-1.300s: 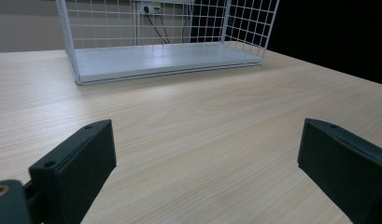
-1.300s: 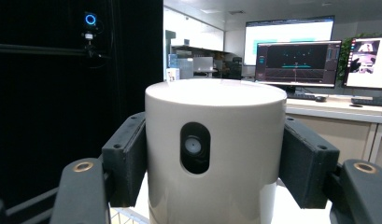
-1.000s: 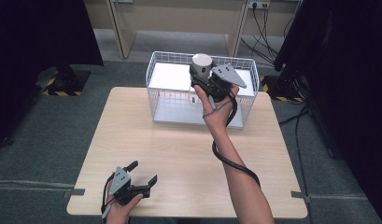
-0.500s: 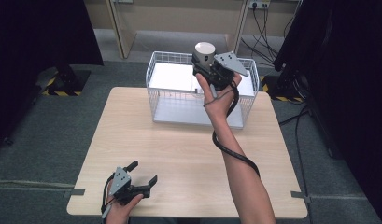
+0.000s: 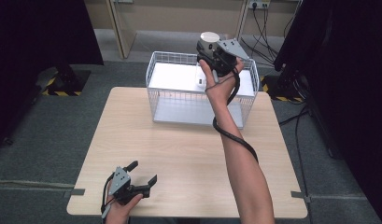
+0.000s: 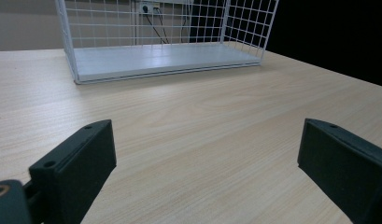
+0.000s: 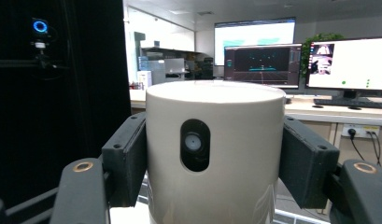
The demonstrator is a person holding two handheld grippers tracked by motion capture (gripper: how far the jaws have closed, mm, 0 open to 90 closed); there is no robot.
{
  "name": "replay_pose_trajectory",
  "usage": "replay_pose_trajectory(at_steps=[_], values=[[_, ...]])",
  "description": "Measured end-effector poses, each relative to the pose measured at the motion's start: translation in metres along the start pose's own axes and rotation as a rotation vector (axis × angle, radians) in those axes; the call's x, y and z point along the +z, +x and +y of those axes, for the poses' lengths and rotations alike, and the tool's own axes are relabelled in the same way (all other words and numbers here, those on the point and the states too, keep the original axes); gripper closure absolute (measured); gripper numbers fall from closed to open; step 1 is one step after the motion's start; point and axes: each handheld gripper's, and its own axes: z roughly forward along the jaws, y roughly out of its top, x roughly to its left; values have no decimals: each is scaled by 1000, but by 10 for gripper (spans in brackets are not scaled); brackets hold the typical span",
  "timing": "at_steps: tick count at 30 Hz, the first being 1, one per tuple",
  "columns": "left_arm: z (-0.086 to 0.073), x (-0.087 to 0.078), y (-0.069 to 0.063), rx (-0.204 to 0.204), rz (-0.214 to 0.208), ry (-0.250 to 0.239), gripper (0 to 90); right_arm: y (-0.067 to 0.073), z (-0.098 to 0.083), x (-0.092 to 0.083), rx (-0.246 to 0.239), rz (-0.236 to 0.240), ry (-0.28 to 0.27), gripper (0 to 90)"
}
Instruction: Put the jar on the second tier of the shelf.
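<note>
Forearm outstretched, right gripper (image 5: pixel 206 46) jaws pinching white cylinder (image 5: pixel 209 38) above basket (image 5: pixel 198 105); left gripper (image 5: pixel 142 175) jaws spread.

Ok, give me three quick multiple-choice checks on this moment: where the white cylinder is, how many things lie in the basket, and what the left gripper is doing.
1. Where is the white cylindrical device?
A) on the wooden table
B) in the right gripper, above the white wire basket
C) on the floor

2. Small objects in the basket?
A) one
B) three
C) five

3. The left gripper is:
A) open, holding nothing
B) shut on a cup
C) inside the basket

B: the fingers clamp its sides. A: one small white item lies there. A: the fingers stand apart over bare wooden table.
</note>
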Motion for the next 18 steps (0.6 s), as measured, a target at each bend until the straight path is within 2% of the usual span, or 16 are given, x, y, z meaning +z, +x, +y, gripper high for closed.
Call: replay_pose_trajectory(at_steps=[5, 9, 12, 18], values=[[0, 0, 0, 2, -1, 1, 39, -5, -1, 9, 10, -14, 7, 329], [0, 0, 0, 1, -2, 2, 39, -8, 1, 15, -13, -20, 17, 328], [0, 0, 0, -1, -2, 1, 39, -12, 0, 20, 3, -24, 24, 329], [0, 0, 0, 2, -2, 2, 39, -18, -3, 28, 4, -42, 40, 328]])
